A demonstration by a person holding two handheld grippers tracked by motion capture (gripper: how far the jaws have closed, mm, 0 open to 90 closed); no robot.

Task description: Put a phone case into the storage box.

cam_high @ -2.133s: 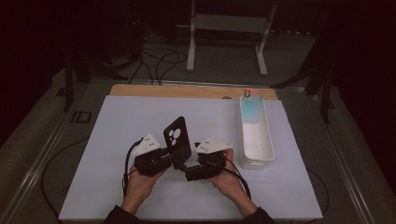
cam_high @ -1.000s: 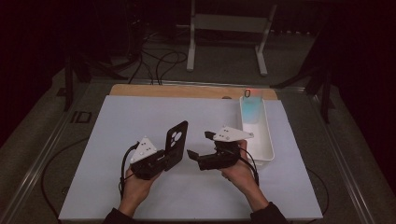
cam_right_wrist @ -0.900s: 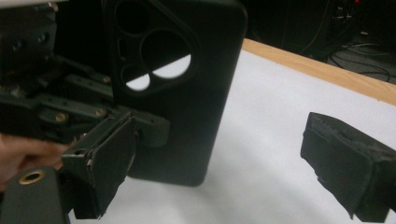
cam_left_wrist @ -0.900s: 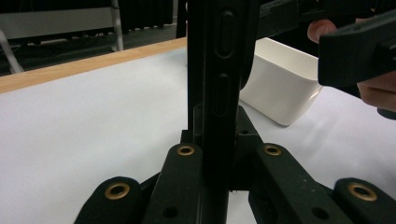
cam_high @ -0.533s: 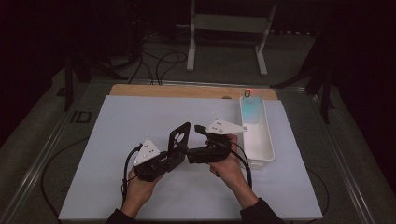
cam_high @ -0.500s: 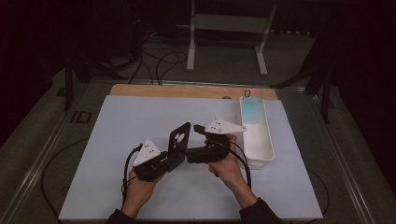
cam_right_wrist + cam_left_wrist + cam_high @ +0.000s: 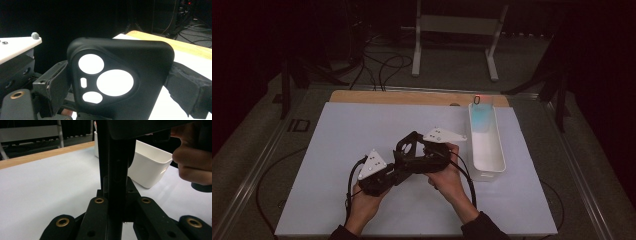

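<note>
The left gripper held a black phone case tight by its thin edges, up above the white table. The right gripper had its jaws on both sides of the case, but I could not tell if they squeezed it. A white bin sat near them.

**Black phone case held upright above the counter**

The phone case was matte black, with rounded corners and a camera opening of three round holes and a small slot. It stood upright, clear of the counter, near its middle, clamped edge-on at its lower end between black jaws.
</note>
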